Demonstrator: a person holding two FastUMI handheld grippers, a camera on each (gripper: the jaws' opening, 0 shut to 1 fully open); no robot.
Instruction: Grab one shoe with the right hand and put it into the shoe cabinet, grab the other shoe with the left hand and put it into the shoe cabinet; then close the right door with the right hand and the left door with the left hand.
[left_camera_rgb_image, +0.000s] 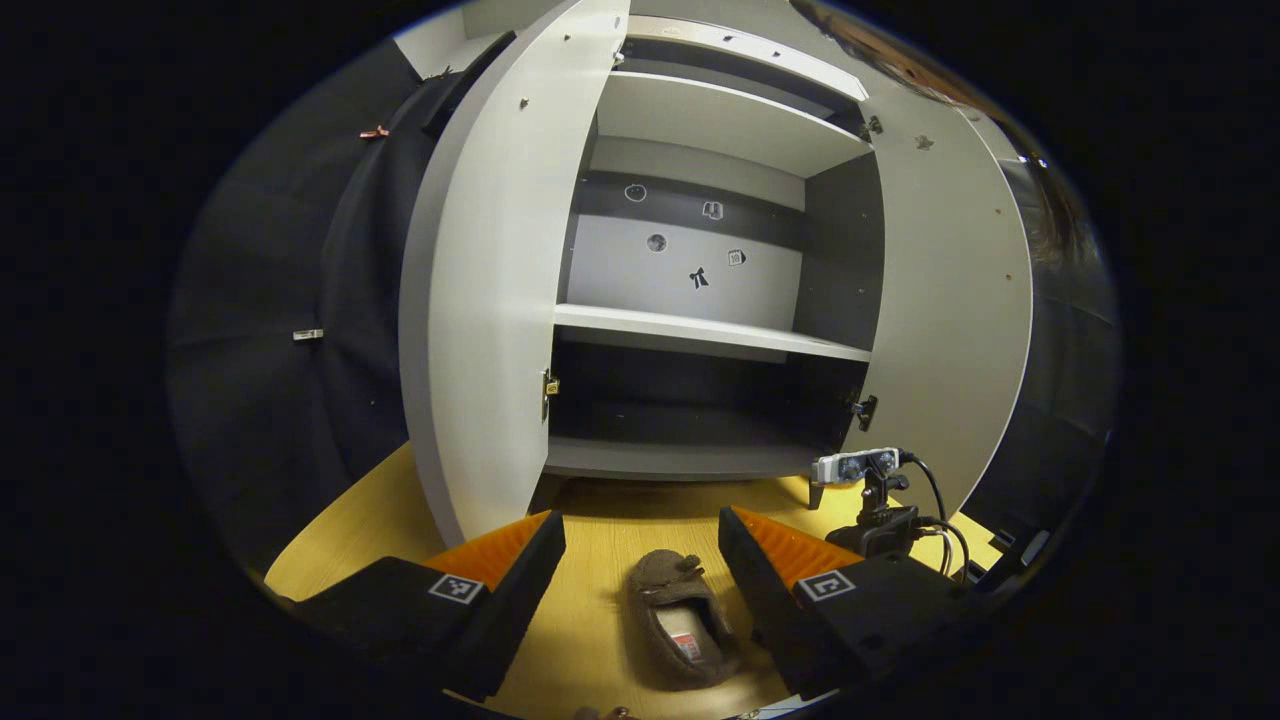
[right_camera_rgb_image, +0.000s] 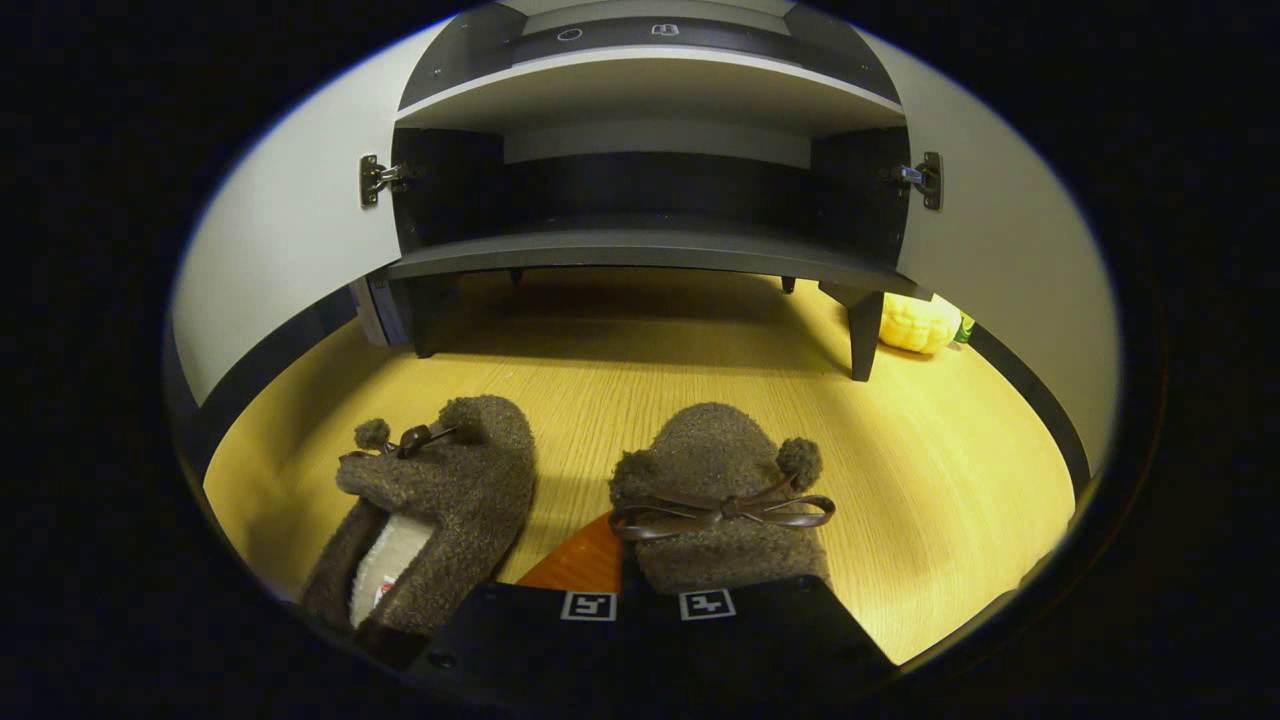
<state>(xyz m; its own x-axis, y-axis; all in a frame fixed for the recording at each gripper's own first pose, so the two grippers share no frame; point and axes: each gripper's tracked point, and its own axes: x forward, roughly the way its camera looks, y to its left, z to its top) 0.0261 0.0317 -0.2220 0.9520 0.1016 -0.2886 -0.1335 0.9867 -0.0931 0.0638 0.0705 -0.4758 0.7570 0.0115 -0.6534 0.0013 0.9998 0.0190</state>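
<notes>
Below, the right gripper (right_camera_rgb_image: 650, 590) fingers close on the right slipper (right_camera_rgb_image: 722, 500); left slipper (right_camera_rgb_image: 430, 510) lies beside it on the floor (right_camera_rgb_image: 950, 470). Left gripper (left_camera_rgb_image: 640, 570) gapes wide, empty, before the open cabinet (left_camera_rgb_image: 700, 330). Labels unreadable.

- slippers (right_camera_rgb_image: 725, 500) (right_camera_rgb_image: 430, 500): fuzzy brown, dark brown bows, cream lining
- shoe cabinet (left_camera_rgb_image: 700, 330): pale grey doors and shelves, dark inside walls
- floor (right_camera_rgb_image: 930, 470): yellow wood grain
- yellow object (right_camera_rgb_image: 918, 323) beside cabinet leg
</notes>
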